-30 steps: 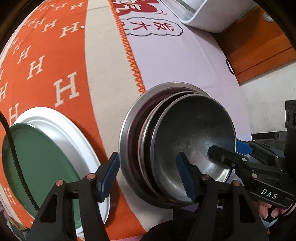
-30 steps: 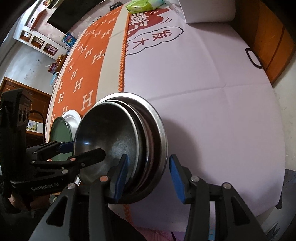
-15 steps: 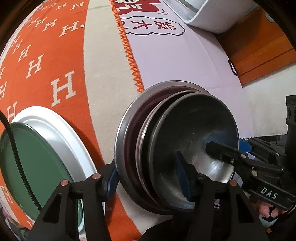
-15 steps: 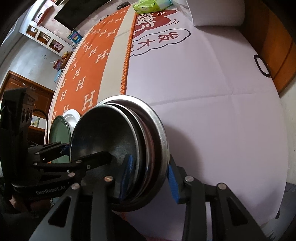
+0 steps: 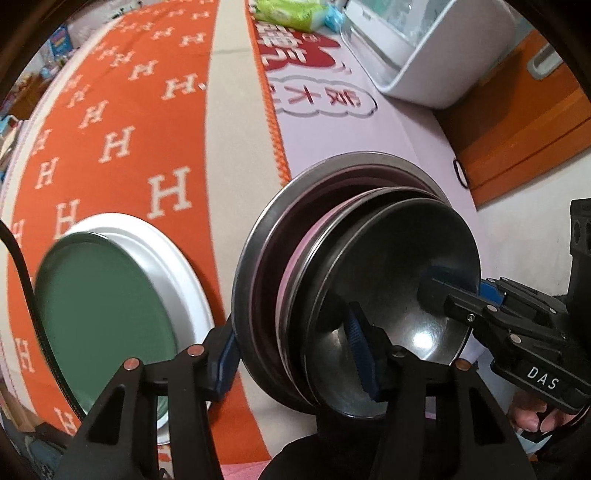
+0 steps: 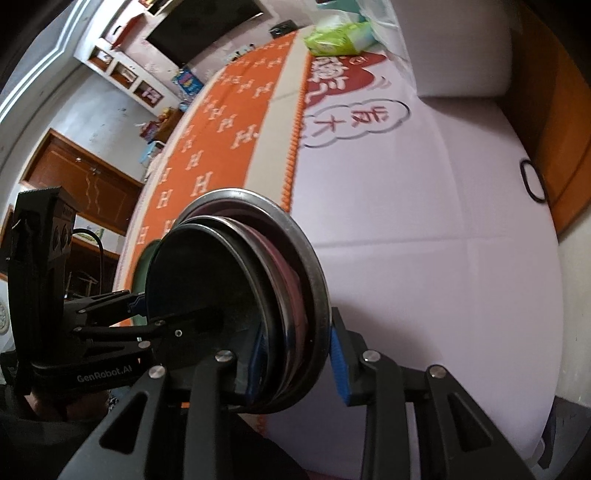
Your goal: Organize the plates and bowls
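A nested stack of metal dishes hangs tilted above the cloth: a wide steel plate (image 5: 266, 240) outermost, a pinkish dish in between, and a dark steel bowl (image 5: 399, 266) innermost. My left gripper (image 5: 293, 356) is shut across the stack's near rim, one pad under the plate and one inside the bowl. On the opposite rim my right gripper (image 6: 298, 365) is closing, its pads pressing the same stack (image 6: 236, 258) from both faces. Each gripper shows in the other's view, the right gripper (image 5: 458, 288) and the left gripper (image 6: 170, 306). A green plate (image 5: 103, 314) lies in a white tray (image 5: 177, 266) on the orange cloth.
A white dish rack (image 5: 443, 55) stands at the far right of the table, with a green packet (image 5: 284, 14) behind the printed cloth. A black ring (image 6: 532, 181) lies by the wooden edge. A cabinet and shelves line the room at the left of the right wrist view.
Both grippers' jaws narrowed onto the stack's rims. The stack rose off the cloth and tipped more upright, and more of the far table came into view.
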The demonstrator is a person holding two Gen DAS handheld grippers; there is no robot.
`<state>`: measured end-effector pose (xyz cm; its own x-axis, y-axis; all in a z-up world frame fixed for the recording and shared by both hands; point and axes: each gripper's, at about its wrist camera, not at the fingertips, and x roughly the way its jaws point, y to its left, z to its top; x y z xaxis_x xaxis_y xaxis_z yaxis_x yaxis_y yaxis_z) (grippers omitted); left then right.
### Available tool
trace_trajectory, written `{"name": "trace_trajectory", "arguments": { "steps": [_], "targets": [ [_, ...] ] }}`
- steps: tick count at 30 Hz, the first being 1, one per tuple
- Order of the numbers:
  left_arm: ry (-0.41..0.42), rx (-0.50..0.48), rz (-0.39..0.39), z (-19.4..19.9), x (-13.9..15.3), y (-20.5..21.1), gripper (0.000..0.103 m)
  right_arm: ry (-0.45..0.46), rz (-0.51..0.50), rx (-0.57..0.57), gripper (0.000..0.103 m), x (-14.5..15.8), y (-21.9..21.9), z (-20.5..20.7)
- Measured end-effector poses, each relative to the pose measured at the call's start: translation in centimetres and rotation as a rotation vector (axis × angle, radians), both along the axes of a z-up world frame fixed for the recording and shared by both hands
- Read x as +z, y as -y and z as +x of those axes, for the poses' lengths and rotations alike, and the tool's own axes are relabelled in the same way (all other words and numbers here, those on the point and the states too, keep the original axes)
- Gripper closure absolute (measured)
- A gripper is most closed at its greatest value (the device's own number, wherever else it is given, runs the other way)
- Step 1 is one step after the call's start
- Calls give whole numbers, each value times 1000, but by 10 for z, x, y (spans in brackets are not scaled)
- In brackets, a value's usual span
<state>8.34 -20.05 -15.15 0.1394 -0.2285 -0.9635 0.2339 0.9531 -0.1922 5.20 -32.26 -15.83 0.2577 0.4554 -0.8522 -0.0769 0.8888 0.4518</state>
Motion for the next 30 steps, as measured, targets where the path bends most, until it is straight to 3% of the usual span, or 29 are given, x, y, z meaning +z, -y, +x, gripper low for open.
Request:
{"name": "trace_trajectory", "arguments": {
  "steps": [11,30],
  "targets": [
    [117,69,36,-7,37,-31,52,71,20,113,72,29,-36,20],
    [105,62,50,-18,43,-133,52,56,-3,144,72,37,-139,13]
  ]
}}
